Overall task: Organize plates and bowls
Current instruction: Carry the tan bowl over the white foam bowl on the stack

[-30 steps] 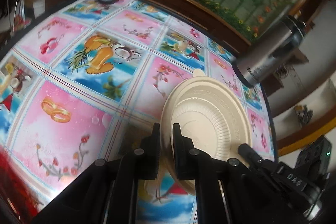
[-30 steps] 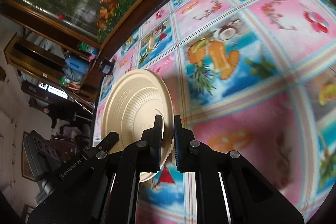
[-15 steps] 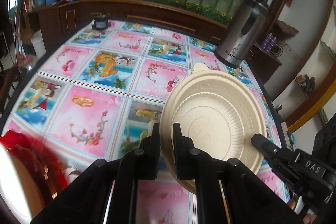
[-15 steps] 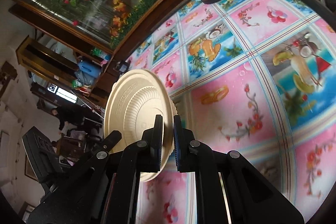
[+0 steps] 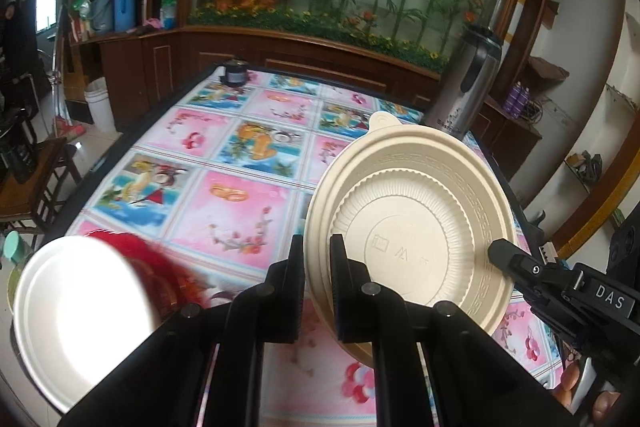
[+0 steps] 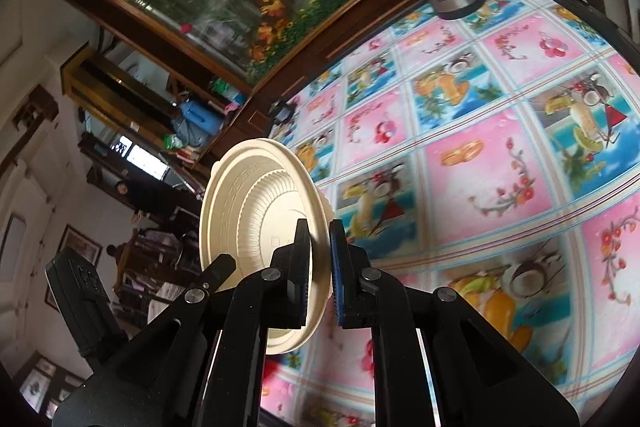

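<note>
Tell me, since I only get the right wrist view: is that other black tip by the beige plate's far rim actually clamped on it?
Observer: Yes. In the left wrist view the left hand-held gripper is shut on the rim of the beige plate.
Operator: Any other dishes nearby?
Observer: A white plate shows at the lower left of that view. It is blurred and lies over a red thing.
Operator: Does the beige plate have a pull tab?
Observer: Yes, a small tab sticks out of its upper rim, on the side toward the steel flask.
</note>
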`<state>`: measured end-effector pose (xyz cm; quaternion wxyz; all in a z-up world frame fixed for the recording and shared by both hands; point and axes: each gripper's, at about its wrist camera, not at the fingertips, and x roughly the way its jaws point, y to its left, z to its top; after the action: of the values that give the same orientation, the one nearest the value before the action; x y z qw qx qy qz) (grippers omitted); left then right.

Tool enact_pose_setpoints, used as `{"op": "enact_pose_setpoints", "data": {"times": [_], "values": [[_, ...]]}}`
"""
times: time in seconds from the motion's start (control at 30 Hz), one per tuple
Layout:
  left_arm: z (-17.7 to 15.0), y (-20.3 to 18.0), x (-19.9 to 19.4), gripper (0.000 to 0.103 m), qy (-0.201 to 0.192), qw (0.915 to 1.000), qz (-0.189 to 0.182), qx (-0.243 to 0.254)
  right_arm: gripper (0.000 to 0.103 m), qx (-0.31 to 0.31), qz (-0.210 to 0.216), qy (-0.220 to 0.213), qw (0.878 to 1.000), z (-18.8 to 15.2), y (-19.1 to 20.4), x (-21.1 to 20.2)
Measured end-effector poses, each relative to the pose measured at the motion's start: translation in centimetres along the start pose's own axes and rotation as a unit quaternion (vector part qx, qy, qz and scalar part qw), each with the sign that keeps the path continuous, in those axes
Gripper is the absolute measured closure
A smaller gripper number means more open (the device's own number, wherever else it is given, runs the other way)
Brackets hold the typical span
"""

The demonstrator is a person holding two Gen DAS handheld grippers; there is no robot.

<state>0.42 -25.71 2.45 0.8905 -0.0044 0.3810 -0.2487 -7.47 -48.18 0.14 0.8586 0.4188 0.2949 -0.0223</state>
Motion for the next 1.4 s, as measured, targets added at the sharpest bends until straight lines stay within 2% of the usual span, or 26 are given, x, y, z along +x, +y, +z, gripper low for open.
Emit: {"op": "enact_pose_setpoints", "data": {"times": [0.63,0.9,1.17,1.4], "values": [[-2.6,8.0,-6.7,0.091,-0.036,0.997,0.055,-0.04,0.093,-0.077,0.045,0.049,0.995,-5.5,9.0,2.3],[-3.6,12.3,-9.7,0.091,-0.05,0.991,0.105,-0.066,0.093,-0.121,0.068,0.095,0.986,-8.9,13.5,5.5],[-3.8,16.7,-10.5,0.092,-0.042,0.9851,0.129,-0.106,0.093,-0.16,0.079,0.131,0.975,-11.7,17.7,8.5],[-3.8,18.5,-9.6,0.092,-0.022,0.9836,0.135,-0.118,0.093,-0.159,0.064,0.154,0.973,-12.6,18.5,11.2]]}}
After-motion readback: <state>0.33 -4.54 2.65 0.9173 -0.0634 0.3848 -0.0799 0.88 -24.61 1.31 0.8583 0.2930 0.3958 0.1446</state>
